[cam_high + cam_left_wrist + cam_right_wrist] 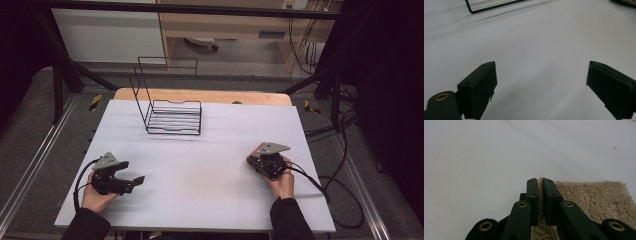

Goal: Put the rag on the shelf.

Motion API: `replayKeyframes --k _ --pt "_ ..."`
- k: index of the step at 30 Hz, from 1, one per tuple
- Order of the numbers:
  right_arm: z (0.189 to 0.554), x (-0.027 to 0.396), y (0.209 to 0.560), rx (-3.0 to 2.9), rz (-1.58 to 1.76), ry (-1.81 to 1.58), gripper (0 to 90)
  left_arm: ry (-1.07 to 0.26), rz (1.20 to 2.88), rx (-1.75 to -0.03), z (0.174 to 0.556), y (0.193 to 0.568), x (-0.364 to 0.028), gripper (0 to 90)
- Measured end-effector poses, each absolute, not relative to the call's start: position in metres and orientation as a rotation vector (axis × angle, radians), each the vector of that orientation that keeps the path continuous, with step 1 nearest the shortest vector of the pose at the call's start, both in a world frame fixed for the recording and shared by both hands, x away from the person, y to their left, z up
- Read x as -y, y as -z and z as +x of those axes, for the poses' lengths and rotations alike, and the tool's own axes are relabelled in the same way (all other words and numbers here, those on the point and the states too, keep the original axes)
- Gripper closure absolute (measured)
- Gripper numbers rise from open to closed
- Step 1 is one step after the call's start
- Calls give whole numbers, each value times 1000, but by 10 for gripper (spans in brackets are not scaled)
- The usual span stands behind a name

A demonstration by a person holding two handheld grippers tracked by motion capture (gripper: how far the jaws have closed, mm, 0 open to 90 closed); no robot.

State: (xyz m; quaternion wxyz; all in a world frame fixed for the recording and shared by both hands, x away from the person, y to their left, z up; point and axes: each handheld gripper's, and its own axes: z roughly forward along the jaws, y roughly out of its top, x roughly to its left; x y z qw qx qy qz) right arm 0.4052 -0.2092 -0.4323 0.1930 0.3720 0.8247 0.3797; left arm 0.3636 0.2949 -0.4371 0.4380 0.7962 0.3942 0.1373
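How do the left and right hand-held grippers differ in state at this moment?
The left hand-held gripper has its jaws wide apart with nothing between them; the right hand-held gripper is shut on the edge of a beige towel. The left hangs over bare white table. Both have black jaws.

A white sheet (200, 165) is covering a wooden table (200, 95) — grey floor (30, 130) is stretching around it, black frame bars (190, 9) are crossing overhead, and pale wooden furniture (225, 22) is standing behind, beside a white panel (107, 35)
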Motion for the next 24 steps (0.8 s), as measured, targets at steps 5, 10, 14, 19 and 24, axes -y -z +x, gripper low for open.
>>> replayKeyframes --k 5,10,14,19,24 --pt "400 196 428 -2331 1014 -1139 844 -342 1981 -979 363 437 -295 97" --pt "395 178 426 -2363 974 -1164 844 -344 1981 -980 363 437 -295 98" --pt "392 168 424 -2380 951 -1182 844 -345 1982 -981 363 436 -295 98" --pt "389 148 425 -2410 916 -1197 844 -344 1981 -985 363 437 -295 98" --pt "388 133 426 -2436 893 -1211 844 -345 1981 -986 363 437 -295 98"
